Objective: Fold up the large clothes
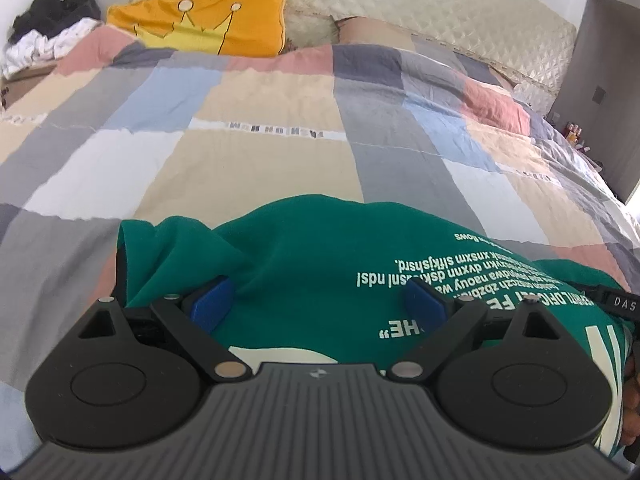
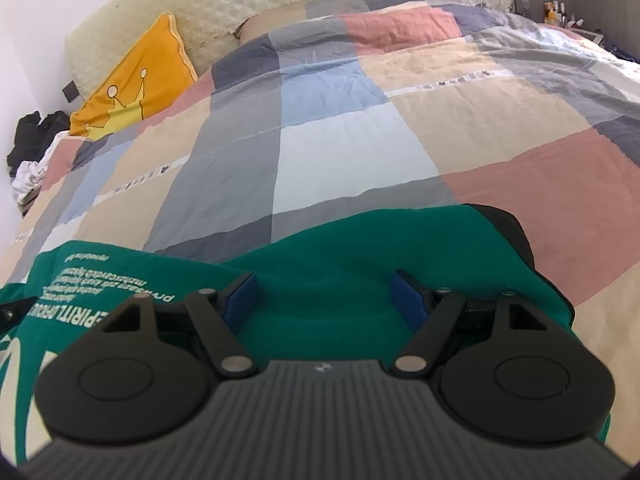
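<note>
A large green garment [image 1: 320,248] with white lettering lies on the patchwork bed cover [image 1: 256,160], its far edge rounded like a fold. My left gripper [image 1: 318,300] is open, its blue pads [image 1: 212,300] wide apart over the green cloth. A black cuff [image 1: 120,272] shows at the garment's left edge. In the right wrist view the same garment [image 2: 332,248] spreads under my right gripper [image 2: 325,300], which is also open, with its blue pads [image 2: 408,300] apart on plain green cloth. A black trim [image 2: 508,232] ends the garment on the right.
An orange crown cushion [image 1: 208,20] leans on the quilted cream headboard [image 1: 420,4]. Black and white clothes [image 1: 48,28] are heaped at the bed's far left. Small bottles [image 2: 560,12] stand beyond the far right of the bed. A dark wall [image 1: 608,80] rises on the right.
</note>
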`<move>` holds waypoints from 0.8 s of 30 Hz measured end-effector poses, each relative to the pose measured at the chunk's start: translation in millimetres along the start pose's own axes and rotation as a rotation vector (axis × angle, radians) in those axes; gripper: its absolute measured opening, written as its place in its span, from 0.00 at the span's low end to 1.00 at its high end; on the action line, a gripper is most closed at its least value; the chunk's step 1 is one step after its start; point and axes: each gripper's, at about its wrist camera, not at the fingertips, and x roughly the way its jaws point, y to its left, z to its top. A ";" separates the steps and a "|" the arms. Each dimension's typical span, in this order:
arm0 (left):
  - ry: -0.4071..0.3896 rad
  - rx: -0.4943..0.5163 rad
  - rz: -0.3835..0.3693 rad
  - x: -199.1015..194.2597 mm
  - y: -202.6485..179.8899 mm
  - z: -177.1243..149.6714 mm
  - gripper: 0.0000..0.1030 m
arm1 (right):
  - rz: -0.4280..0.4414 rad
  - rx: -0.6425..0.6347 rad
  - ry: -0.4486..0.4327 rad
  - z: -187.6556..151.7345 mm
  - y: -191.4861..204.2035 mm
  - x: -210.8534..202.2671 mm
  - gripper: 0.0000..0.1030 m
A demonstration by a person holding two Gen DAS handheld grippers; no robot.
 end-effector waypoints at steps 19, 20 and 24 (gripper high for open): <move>-0.164 -0.013 -0.097 -146.9 -32.1 -57.7 0.92 | 0.159 0.169 -0.160 -44.2 22.2 -156.6 0.75; -0.166 -0.013 -0.107 -152.3 -35.0 -62.3 0.92 | 0.174 0.178 -0.147 -49.2 23.5 -159.8 0.75; -0.148 -0.034 -0.142 -167.3 -42.3 -82.9 0.92 | 0.233 0.257 -0.102 -69.0 28.5 -168.2 0.75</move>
